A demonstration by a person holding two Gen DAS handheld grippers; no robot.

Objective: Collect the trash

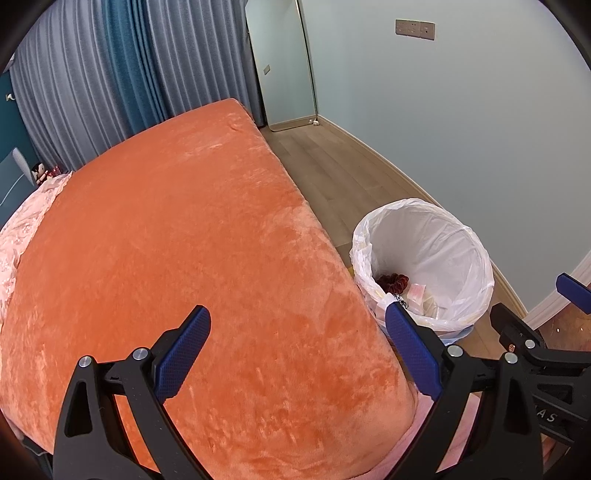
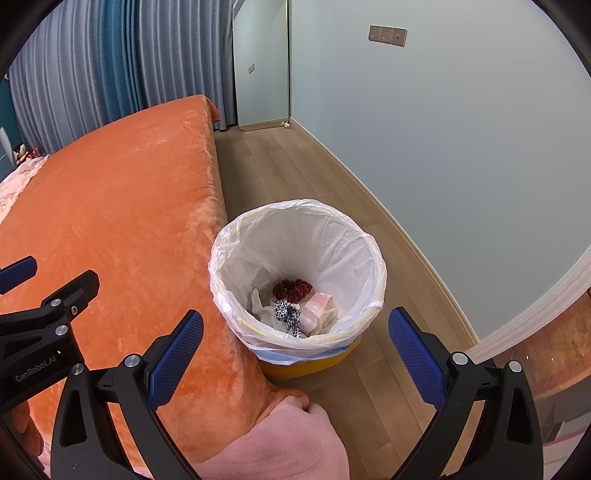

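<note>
We see the bed (image 1: 192,236) first, the largest thing in both views, spread with an orange plush blanket (image 2: 110,206) whose top lies bare. A pink cover (image 2: 280,443) shows under the blanket at the near corner, and pale pink bedding (image 1: 22,229) lies at the far left end. The wooden floor (image 2: 295,166) runs between the bed and a pale blue wall (image 2: 461,147), with grey and teal curtains (image 1: 103,66) behind and a tall mirror (image 1: 284,66) leaning in the corner. A panel of switches (image 1: 414,28) sits high on the wall.

Just beside the bed stands the trash bin (image 2: 306,363), yellow at its base and lined with a white plastic bag (image 2: 299,236). The collected trash lies at the bottom of the bag: a dark red scrunchie (image 2: 292,288), a black-and-white patterned strip (image 2: 287,314), a pink-and-white wrapper (image 2: 317,306) and crumpled white paper (image 2: 258,302).

Our left tongs (image 1: 299,350) hang over the near edge of the bed, jaws spread wide and holding nothing. Our right tongs (image 2: 295,354) hover above the near rim of the bin, likewise spread wide and empty. In the right wrist view the left tool's body bears the white lettering "GenRobot.AI" (image 2: 35,369); in the left wrist view the right tool shows only the letters "AS" (image 1: 546,416), the rest cut off.
</note>
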